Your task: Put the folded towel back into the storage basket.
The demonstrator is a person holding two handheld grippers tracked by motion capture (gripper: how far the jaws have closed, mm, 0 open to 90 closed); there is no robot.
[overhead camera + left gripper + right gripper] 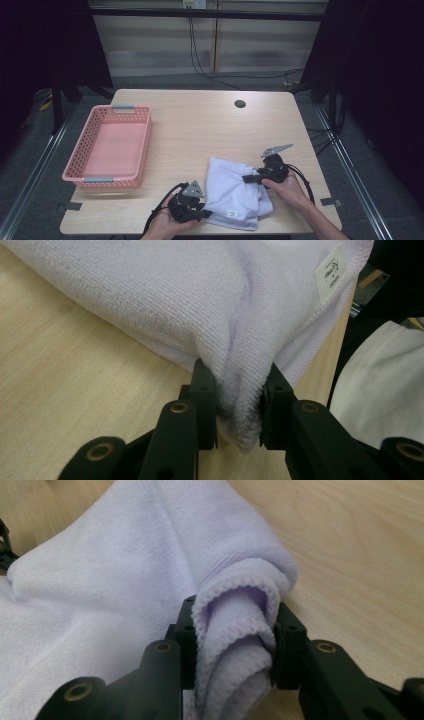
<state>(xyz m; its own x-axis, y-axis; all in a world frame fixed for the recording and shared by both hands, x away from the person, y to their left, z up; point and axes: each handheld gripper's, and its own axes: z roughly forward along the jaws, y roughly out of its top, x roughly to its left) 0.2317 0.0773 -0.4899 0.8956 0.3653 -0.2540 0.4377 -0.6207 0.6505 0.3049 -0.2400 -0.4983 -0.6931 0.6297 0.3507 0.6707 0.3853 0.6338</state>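
- White terry cloth is what both grippers are working on: a towel [235,192] is lying bunched at the near right of the tabletop [200,125], close to the near edge.
- In the high view the left gripper [204,214] is sitting at the towel's near left side, and the right gripper [248,178] is sitting at its right, farther side.
- In the left gripper view the left gripper's fingers [204,390] are clenching on a thick fold of the towel [200,305], with cloth bulging between them; a small label [332,272] is showing on the cloth beyond.
- In the right gripper view the right gripper's fingers [287,630] are pinching several stacked hemmed edges of the towel [125,570], so a doubled-over corner is probably being held.
- A pink basket [112,147] is standing well apart at the left of the tabletop, and nothing is showing inside it.
- Judging by this, the work is looking early to midway: both grips are secured and the towel is appearing partly folded, but it is rumpled rather than flat and square.
- What seems left is lifting or drawing the cloth taut, finishing the fold, and possibly carrying it across to the basket; that last part is only a guess from the layout.
- Whether the towel is lifting off the wood at either pinch cannot be told.
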